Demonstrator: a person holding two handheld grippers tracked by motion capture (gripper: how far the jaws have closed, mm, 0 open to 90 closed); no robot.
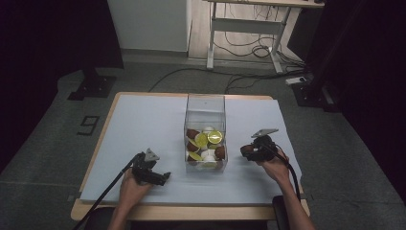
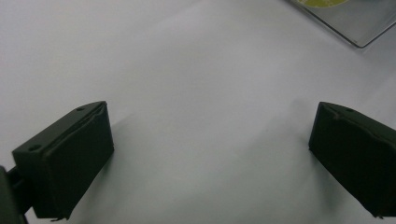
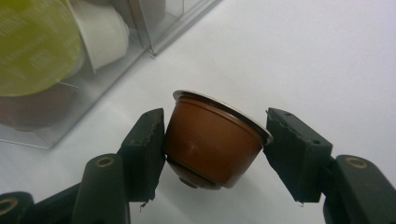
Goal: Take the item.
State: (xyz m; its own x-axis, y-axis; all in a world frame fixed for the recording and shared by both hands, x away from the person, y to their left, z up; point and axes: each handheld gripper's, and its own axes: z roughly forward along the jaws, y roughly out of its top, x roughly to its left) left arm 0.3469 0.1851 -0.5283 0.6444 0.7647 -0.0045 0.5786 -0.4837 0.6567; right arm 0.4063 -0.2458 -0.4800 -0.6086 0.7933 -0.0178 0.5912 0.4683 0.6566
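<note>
Right tool (image 3: 215, 140) clamped on brown capsule (image 3: 212, 142), apparently taken from clear box (image 1: 205, 108) | left tool (image 2: 210, 154) apart, idle on counter (image 1: 143, 120).

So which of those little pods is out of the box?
The brown pod clamped in the right gripper, beside the clear box; the others lie inside it.

The capsule (image 3: 212, 144) was glossy brown with a silver rim. The clear box (image 1: 205, 108) held capsules (image 1: 206, 143) in yellow-green, white and brown. The table cover (image 1: 143, 124) was plain pale grey-white, and both sets of jaws were matte black.
</note>
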